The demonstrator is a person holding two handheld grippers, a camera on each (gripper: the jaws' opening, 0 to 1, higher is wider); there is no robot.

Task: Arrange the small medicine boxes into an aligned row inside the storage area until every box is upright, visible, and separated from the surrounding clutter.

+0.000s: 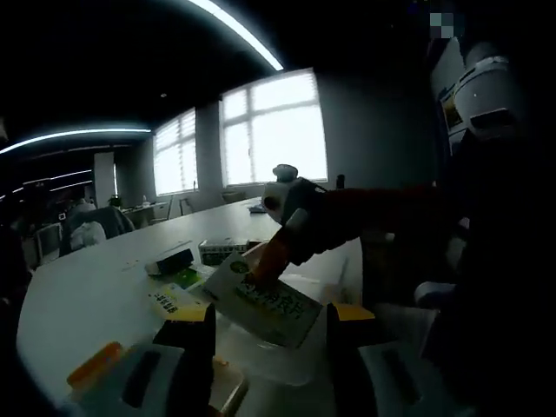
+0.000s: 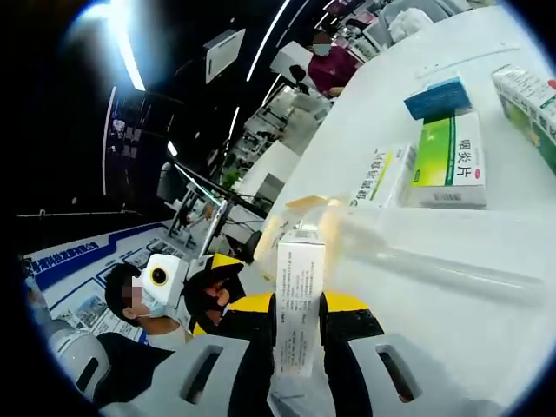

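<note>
Between the right hand-held gripper's (image 2: 298, 334) closed jaws stands a white medicine box (image 2: 299, 300); the left hand-held gripper (image 1: 271, 343) gapes empty above the bench (image 1: 95, 295).

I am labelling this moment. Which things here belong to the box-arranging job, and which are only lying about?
Belonging to the job:
- white box held in the right tool
- green and white box on the table
- clear storage tray
- left tool

Lying about:
- blue box
- chairs

An open-plan office: a long white counter (image 1: 95, 295), big windows (image 1: 274, 130), strip ceiling lights (image 1: 234, 30), and rows of desks (image 2: 261, 174) behind.
</note>
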